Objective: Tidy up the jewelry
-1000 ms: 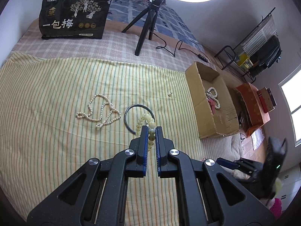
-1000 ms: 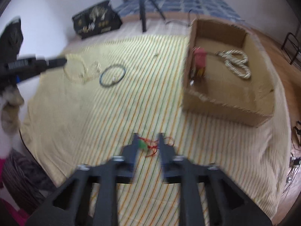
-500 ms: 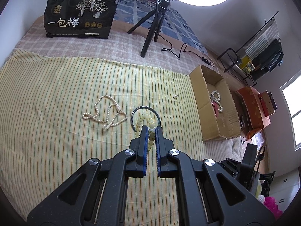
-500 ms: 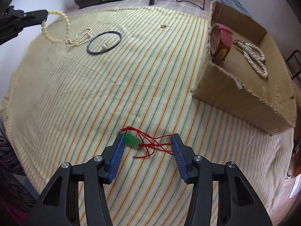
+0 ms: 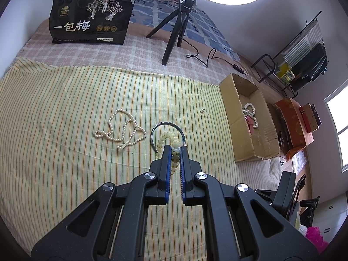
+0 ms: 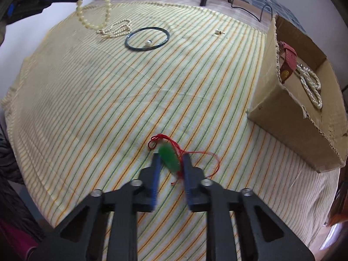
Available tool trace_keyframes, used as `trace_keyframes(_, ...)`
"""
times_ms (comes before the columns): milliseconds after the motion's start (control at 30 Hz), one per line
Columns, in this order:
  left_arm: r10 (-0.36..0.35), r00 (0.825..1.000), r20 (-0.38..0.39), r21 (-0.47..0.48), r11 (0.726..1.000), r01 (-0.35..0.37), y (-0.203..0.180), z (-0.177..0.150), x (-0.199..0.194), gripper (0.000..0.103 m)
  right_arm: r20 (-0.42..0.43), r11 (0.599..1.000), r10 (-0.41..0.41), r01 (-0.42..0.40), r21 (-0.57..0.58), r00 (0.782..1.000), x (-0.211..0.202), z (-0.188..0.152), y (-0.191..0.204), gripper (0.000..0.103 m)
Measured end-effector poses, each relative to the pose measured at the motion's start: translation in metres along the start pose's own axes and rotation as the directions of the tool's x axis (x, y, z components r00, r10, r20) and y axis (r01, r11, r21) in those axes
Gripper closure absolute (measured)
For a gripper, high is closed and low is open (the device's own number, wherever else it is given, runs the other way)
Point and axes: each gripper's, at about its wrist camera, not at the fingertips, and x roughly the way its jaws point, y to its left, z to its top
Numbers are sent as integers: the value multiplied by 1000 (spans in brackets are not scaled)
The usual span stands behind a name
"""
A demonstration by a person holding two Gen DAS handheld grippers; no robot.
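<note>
The striped cloth (image 6: 108, 113) covered most of the bed and served as reference for all that follows; its near edge was cut off by the gripper bodies in both views. At the cloth's right edge stood the cardboard box (image 6: 289, 117), open on top, its far end running out of the right wrist view. Inside it lay a white pearl strand (image 6: 311, 87) and a red strap (image 6: 288, 59), the strap half hidden behind the box wall. Beyond the cloth's far edge stood a black printed bag (image 5: 91, 17) and a tripod (image 5: 174, 34), whose top was lost in glare.

The left gripper (image 5: 174, 150) was held above the cloth's middle, jaws pressed on a pale bead bracelet (image 5: 168, 139) that looped out past the tips; beads further back sat between the pads and were partly concealed. Directly beneath it on the cloth lay a dark bangle (image 6: 147, 38), partly masked by the bracelet in the left wrist view. A pearl necklace (image 5: 121, 128) lay just left of the bangle. A small pearl earring (image 6: 148, 43) rested inside the bangle; another (image 6: 218, 31) lay apart, toward the box.

The right gripper (image 6: 170, 159) was low over the cloth's near part, jaws narrowly spread either side of a green pendant (image 6: 169, 157) on red cord (image 6: 195, 154). Motion blur prevented confirming whether the pads touched the pendant.
</note>
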Motion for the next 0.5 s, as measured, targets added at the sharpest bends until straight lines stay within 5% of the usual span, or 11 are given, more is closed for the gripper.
trace_keyframes(233, -1, 1000, 5, 11, 1000, 1, -3, 0, -1, 98, 28, 1000, -13, 13, 0, 1000, -15, 4, 1, 93)
trace_keyframes(500, -36, 999, 12, 30, 999, 36, -16, 1, -4, 98, 167, 998, -5, -6, 67, 986, -71, 5, -11, 93)
